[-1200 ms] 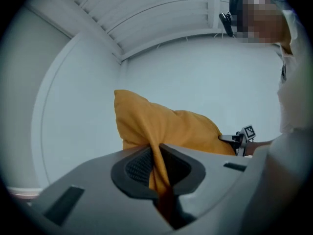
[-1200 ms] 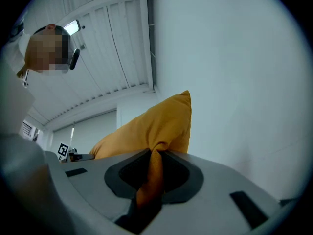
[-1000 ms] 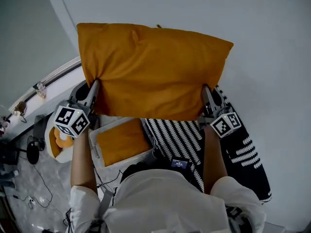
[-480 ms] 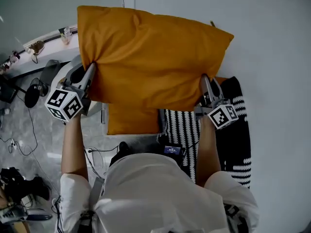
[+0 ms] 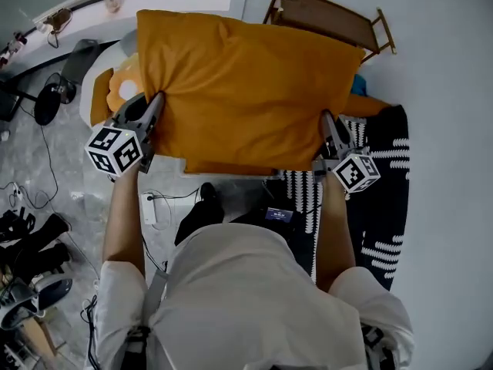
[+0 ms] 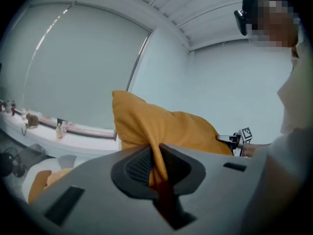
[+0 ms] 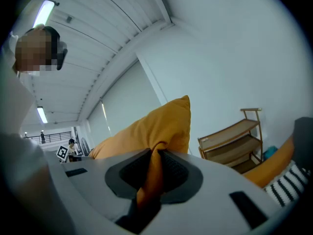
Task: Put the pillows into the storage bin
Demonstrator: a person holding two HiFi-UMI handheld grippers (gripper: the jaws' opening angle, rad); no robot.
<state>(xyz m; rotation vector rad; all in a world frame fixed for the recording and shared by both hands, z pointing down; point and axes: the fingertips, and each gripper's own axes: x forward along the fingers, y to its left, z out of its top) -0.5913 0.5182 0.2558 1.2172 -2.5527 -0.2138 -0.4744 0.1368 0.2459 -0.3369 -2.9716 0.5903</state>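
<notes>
While my left tongs (image 5: pixel 157 101) and right tongs (image 5: pixel 328 120) each clamp a lower corner, one plump, plain orange pillow (image 5: pixel 246 91) spans between them; a second orange pillow (image 5: pixel 370 105) lies just past my right tongs.

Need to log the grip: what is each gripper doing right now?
Left gripper: closed on the orange pillow.
Right gripper: closed on the same pillow, at its other side.

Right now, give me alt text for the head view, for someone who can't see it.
An orange pillow is held up between two claws, the left claw and the right claw each shut on one end of it. A wooden shelf stands beyond it; black-and-white striped fabric lies at right.
</notes>
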